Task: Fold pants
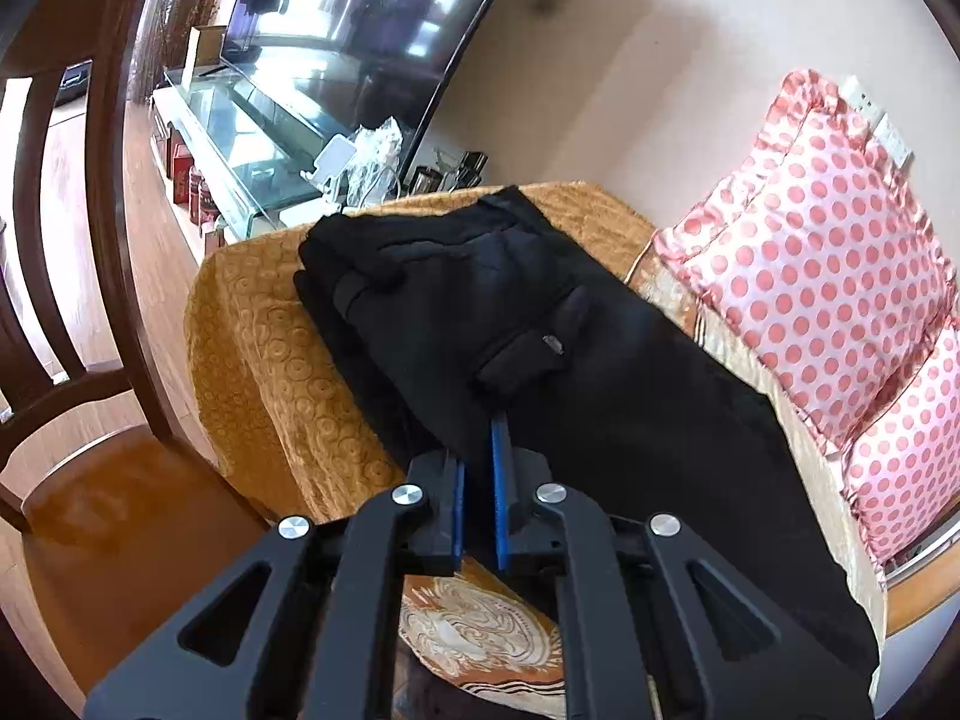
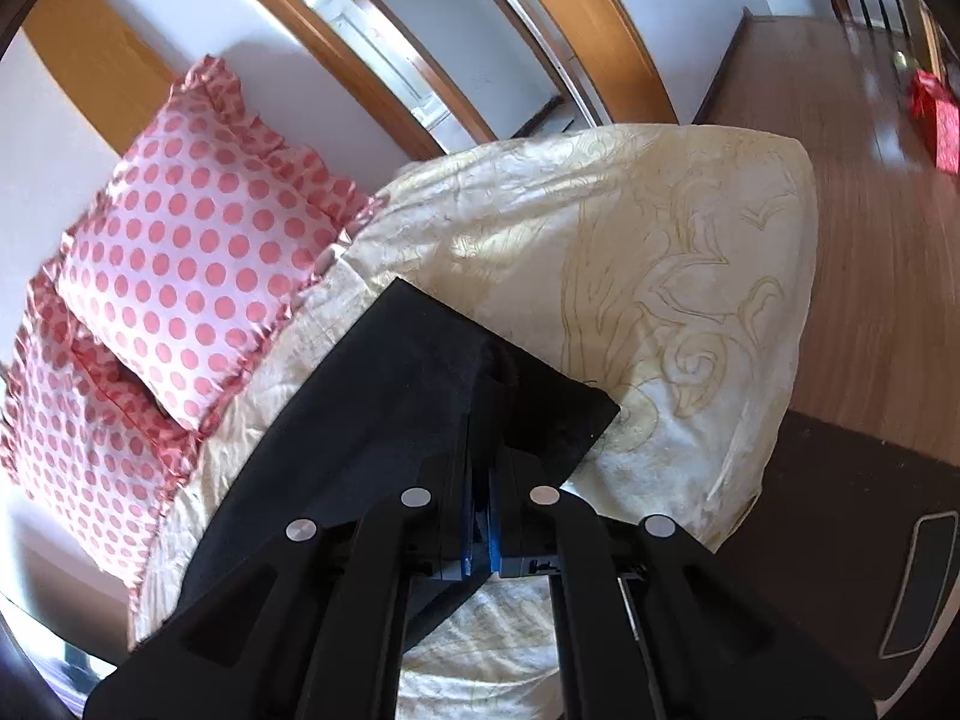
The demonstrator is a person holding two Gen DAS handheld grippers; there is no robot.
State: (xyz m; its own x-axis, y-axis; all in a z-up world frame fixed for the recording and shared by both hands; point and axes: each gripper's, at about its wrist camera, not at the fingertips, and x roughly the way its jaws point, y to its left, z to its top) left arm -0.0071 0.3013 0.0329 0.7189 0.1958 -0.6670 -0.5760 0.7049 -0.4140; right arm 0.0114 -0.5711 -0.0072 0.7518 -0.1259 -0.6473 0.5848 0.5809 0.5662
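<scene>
Black pants (image 1: 540, 312) lie lengthwise on a gold patterned seat cover (image 1: 270, 336), waist end far from me, a flap pocket facing up. My left gripper (image 1: 489, 420) is shut, its blue pads pinching the near edge of the fabric just below the pocket. In the right wrist view the pants' leg end (image 2: 408, 372) rests on a cream embroidered cover (image 2: 660, 276). There my right gripper (image 2: 480, 414) is shut on a raised fold of the leg, and the cloth hides its fingertips.
Pink polka-dot pillows (image 1: 828, 264) (image 2: 180, 252) lean against the wall beside the pants. A dark wooden chair (image 1: 90, 360) stands left of the seat, with a TV (image 1: 360, 30) on a glass stand behind. Wooden floor (image 2: 870, 240) and a red box (image 2: 936, 120) lie to the right.
</scene>
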